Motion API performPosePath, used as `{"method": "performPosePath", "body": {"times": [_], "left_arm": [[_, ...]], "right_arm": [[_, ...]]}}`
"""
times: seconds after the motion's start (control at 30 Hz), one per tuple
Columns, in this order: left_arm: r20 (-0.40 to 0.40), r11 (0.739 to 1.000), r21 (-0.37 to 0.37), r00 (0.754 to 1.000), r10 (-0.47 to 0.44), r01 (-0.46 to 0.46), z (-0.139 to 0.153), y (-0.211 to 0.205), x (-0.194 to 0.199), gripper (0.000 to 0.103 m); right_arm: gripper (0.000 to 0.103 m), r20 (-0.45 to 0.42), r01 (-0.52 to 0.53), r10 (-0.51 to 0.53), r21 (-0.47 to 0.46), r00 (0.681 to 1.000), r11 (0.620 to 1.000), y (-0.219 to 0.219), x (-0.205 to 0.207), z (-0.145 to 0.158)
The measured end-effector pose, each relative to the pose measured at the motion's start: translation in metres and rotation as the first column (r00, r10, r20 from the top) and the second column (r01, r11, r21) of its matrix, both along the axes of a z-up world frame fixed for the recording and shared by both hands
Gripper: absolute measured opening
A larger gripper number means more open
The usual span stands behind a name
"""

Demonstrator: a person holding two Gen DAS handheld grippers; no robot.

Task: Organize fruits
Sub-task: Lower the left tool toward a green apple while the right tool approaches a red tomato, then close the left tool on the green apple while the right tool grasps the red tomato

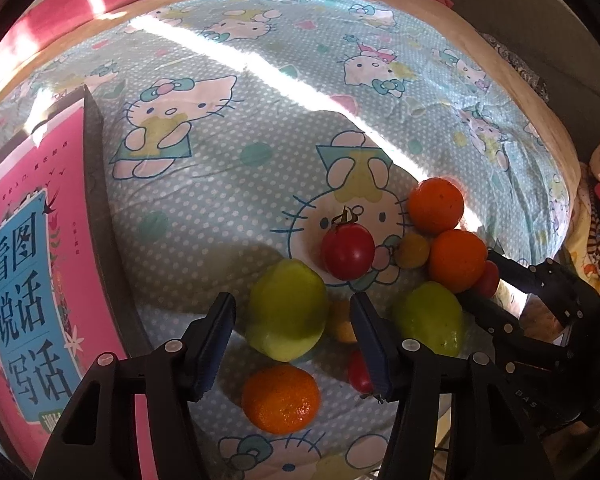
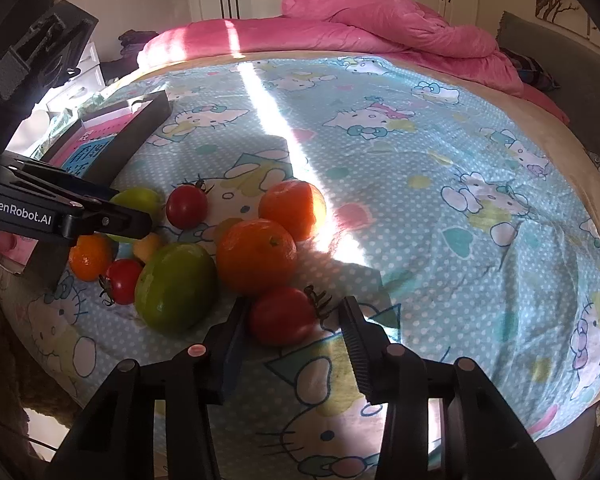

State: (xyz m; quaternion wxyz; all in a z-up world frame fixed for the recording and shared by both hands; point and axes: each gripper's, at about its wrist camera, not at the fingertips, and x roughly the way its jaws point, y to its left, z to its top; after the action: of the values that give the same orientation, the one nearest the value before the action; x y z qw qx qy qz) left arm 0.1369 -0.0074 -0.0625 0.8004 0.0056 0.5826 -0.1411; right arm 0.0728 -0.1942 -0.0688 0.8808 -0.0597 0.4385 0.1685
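Observation:
Fruits lie in a heap on the cartoon-cat bedsheet (image 1: pixel 220 168). My left gripper (image 1: pixel 294 304) points down over a green fruit (image 1: pixel 288 316), which sits between the fingers without either pad pressing it. An orange (image 1: pixel 280 398) lies nearer the camera, and a small yellow fruit (image 1: pixel 340 322) touches the right finger. In the right wrist view my right gripper (image 2: pixel 294 312) straddles a red tomato (image 2: pixel 284 316). Its left pad is at the tomato's skin, with a gap on the right side. Two oranges (image 2: pixel 256 256), a second green fruit (image 2: pixel 176 288) and more tomatoes (image 2: pixel 186 206) lie behind it.
A dark shallow box (image 1: pixel 96 200) holding a pink book (image 1: pixel 28 260) rests on the bed to the left of the fruit. A pink duvet (image 2: pixel 380 24) is bunched at the far end. A strip of sunlight crosses the sheet. The bed edge runs close below both grippers.

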Motion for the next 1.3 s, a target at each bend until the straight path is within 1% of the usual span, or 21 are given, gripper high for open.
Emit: {"method": "performPosePath", "body": {"times": [0.1,0.17,0.2,0.33,0.47,0.53,0.57,0.67,0.83,1.03,1.13,1.3], "left_arm": [[-0.011,0.999,-0.036,1.0,0.025,-0.025,-0.003,0.005,0.002,0.06],[-0.002,0.998,-0.052,0.999,0.045,-0.045,-0.002,0.009,0.004,0.056],[0.01,0.998,-0.036,0.999,0.051,-0.051,-0.002,0.01,0.003,0.052],[0.042,1.0,0.011,0.999,0.027,-0.028,-0.005,0.004,0.001,0.051],[0.059,0.999,0.021,0.998,0.03,-0.032,-0.005,0.004,0.003,0.051],[0.076,0.999,0.029,0.997,0.019,-0.022,-0.004,0.002,0.002,0.047],[0.079,1.0,0.024,0.997,0.007,-0.009,-0.003,0.001,0.001,0.042],[0.085,0.999,0.039,0.996,-0.01,0.007,-0.004,-0.003,0.002,0.042],[0.067,1.0,-0.017,0.998,0.014,-0.013,-0.002,0.006,0.003,0.042],[0.082,0.999,-0.036,0.997,0.009,-0.006,0.005,0.009,-0.001,0.042],[0.105,0.999,-0.05,0.994,0.015,-0.01,0.013,0.011,-0.002,0.042],[0.128,0.996,-0.077,0.991,0.044,-0.034,0.025,0.018,-0.005,0.042]], "right_arm": [[0.038,-0.011,0.006,-0.006,0.034,1.0,0.999,-0.004,0.002,0.001],[0.034,-0.017,0.011,-0.01,0.063,1.0,0.998,-0.008,0.003,0.002],[0.033,-0.019,0.012,-0.011,0.074,1.0,0.997,-0.01,0.003,0.003],[0.032,-0.025,0.021,-0.019,0.098,1.0,0.995,-0.012,0.004,0.003],[0.032,-0.033,0.046,-0.042,0.127,0.999,0.991,-0.015,0.005,0.005],[0.032,-0.032,0.065,-0.061,0.145,0.998,0.987,-0.019,0.006,0.007],[0.032,-0.028,0.078,-0.074,0.154,0.997,0.985,-0.021,0.005,0.008],[0.032,-0.008,0.117,-0.118,0.179,0.993,0.977,-0.029,0.004,0.014],[0.032,0.004,0.171,-0.177,0.232,0.984,0.957,-0.04,0.006,0.023],[0.032,0.013,0.207,-0.218,0.27,0.976,0.94,-0.042,0.009,0.03],[0.032,0.036,0.204,-0.224,0.293,0.974,0.934,-0.04,0.009,0.037],[0.032,0.087,0.18,-0.215,0.304,0.973,0.935,-0.029,0.006,0.049]]}}
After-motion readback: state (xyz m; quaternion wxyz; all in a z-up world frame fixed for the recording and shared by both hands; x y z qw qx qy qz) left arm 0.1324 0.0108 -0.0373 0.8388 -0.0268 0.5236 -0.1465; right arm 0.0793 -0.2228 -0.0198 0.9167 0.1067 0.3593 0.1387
